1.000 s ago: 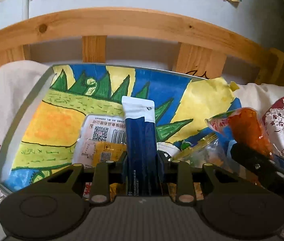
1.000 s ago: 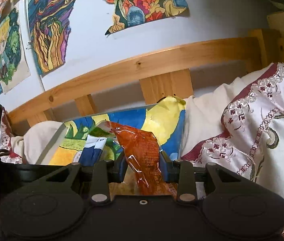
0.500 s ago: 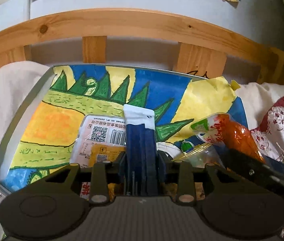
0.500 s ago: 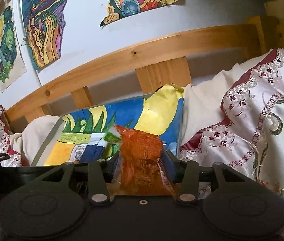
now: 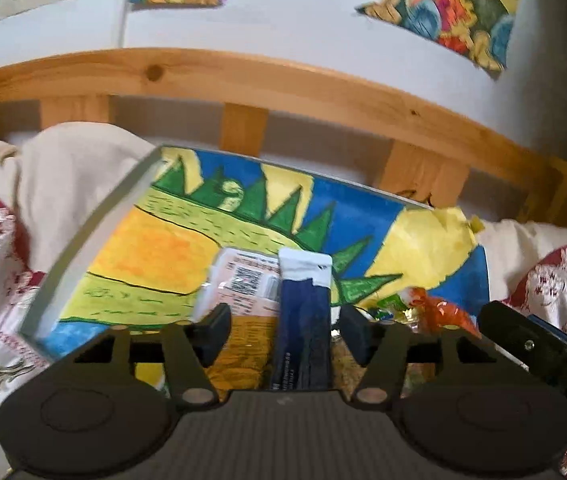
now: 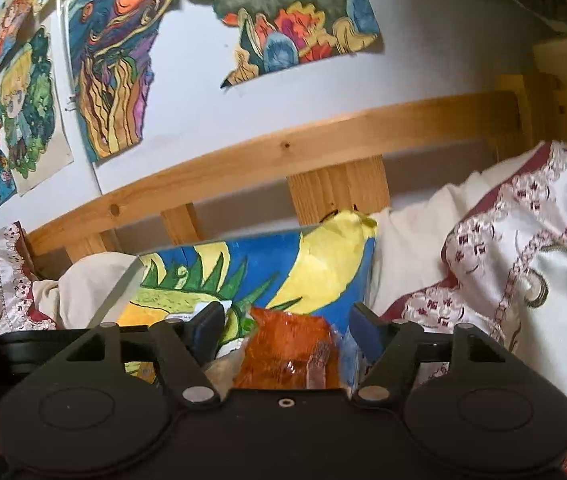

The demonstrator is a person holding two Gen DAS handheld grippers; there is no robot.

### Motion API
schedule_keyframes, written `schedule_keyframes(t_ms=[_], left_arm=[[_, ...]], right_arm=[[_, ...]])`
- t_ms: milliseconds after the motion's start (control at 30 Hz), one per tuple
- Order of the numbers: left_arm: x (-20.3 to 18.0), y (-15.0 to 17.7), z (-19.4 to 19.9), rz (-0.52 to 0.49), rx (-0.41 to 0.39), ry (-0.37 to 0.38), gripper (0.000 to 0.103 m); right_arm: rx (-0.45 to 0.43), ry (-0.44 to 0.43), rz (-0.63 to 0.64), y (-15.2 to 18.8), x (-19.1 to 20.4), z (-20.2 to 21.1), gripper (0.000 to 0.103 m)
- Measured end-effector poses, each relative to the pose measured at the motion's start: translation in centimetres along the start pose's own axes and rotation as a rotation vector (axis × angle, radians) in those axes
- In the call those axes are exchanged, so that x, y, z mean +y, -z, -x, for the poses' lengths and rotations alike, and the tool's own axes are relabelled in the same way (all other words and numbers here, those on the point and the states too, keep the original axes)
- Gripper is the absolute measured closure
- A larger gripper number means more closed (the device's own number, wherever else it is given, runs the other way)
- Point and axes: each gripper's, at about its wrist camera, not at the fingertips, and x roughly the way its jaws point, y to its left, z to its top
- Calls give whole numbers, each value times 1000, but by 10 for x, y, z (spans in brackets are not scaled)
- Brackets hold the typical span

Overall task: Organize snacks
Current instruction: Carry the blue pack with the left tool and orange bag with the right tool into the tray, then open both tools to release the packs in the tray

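Wall drawings: four coloured sheets in the right wrist view, the leftmost (image 6: 15, 120); the left wrist view cuts them to scraps along its top edge.
Headboard: one pine rail (image 5: 243, 76) on upright slats, behind everything.
Bedding: cream pillow (image 5: 67, 168) at left, white quilt with maroon trim (image 6: 523, 264) at right.
Tray: one grey-rimmed tray (image 5: 83, 232), lined with a painted sheet of blue, yellow and green, lying on the bed.
Snacks counted: three clear ones; a paler clear wrapper by the orange pack is too blurred to name.
Pink packet (image 5: 243, 280): flat on the tray, barcode up; plain only in the left wrist view.
Blue stick pack (image 5: 303, 320): white-topped, on the tray in line with the left gripper.
Left gripper (image 5: 285, 330): jaws have just been opening; they stand apart, the stick pack between them with a gap either side.
Orange snack pack (image 6: 287, 354): on the tray's right part; only its crumpled end shows in the left wrist view.
Right gripper (image 6: 285, 330): jaws have just been opening; spread, pads clear of the orange pack between them.
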Motion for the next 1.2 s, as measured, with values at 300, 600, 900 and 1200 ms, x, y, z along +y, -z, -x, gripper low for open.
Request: schedule_keyframes(t_ms=[300, 600, 900, 1200], left_arm=[[19, 9, 55, 38, -123, -53, 1], [34, 31, 106, 4, -162, -66, 1], [50, 57, 155, -29, -191, -75, 1], [77, 81, 189, 15, -172, -100, 1]], right_arm=[[-55, 26, 54, 4, 13, 27, 6], [-113, 35, 130, 14, 28, 67, 1], [-132, 42, 178, 26, 50, 108, 1], [-89, 7, 212, 49, 75, 147, 1]])
